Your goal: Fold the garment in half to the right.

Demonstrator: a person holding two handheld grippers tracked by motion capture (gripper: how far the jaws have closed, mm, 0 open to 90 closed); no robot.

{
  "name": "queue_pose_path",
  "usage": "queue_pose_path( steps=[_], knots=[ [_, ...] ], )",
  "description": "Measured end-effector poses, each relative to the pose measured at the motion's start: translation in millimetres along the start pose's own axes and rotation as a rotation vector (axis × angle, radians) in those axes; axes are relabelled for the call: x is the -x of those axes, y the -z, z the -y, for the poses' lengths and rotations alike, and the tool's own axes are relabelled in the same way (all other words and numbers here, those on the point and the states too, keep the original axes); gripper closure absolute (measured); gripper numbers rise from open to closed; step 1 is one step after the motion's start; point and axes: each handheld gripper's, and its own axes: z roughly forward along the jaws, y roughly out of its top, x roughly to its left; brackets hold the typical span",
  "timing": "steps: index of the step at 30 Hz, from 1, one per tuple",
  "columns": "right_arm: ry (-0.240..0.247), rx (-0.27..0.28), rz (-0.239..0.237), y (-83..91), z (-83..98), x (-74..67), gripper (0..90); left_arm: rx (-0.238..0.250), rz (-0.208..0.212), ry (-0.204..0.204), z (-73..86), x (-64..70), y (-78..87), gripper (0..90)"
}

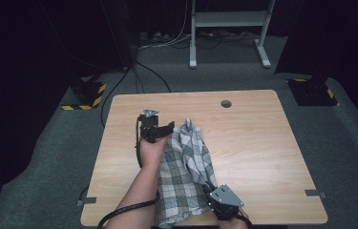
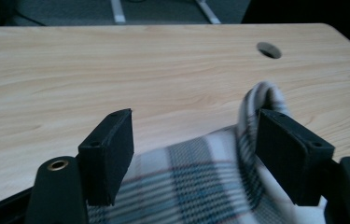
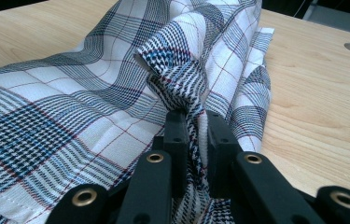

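Observation:
A checked cloth in white, grey and blue lies crumpled on the wooden table, running from the middle to the near edge. My left gripper is at the cloth's far left end. In the left gripper view it stands open, with the cloth low between the jaws and a raised fold beside the right pad. My right gripper is at the near edge. In the right gripper view it is shut on a bunched ridge of the cloth.
A round cable hole sits in the table's far middle. Bare wood lies to the right and far left of the cloth. Beyond the table stand a white metal frame, floor cables and two yellow-and-black striped bases.

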Motion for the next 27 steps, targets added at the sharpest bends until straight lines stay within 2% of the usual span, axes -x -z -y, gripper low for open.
queue_pose_path(
  steps=[3, 7, 12, 14, 20, 27],
  knots=[
    [-0.001, -0.002, -0.001, -0.5, 0.5, -0.2, 81.1, -0.014, -0.024, 0.014, 8.1, -9.0, 4.1, 28.9],
    [-0.002, -0.003, -0.001, -0.9, 1.6, -0.4, 81.0, -0.031, -0.036, 0.034, 19.8, -19.2, 6.8, 28.0],
    [-0.006, -0.007, -0.002, -1.6, 3.9, -0.3, 80.9, -0.068, -0.035, 0.057, 34.8, -23.2, 0.7, 27.3],
    [-0.006, -0.008, -0.002, -1.8, 4.7, -0.3, 80.8, -0.081, -0.042, 0.053, 40.0, -23.5, -3.6, 27.6],
    [-0.010, -0.011, -0.003, -2.1, 5.5, 0.1, 80.8, -0.136, -0.073, 0.016, 52.5, -25.4, -16.5, 39.8],
    [-0.010, -0.015, -0.005, -3.4, 6.9, 0.3, 80.8, -0.144, -0.087, -0.031, 57.9, -25.7, -24.4, 60.6]
  ],
)
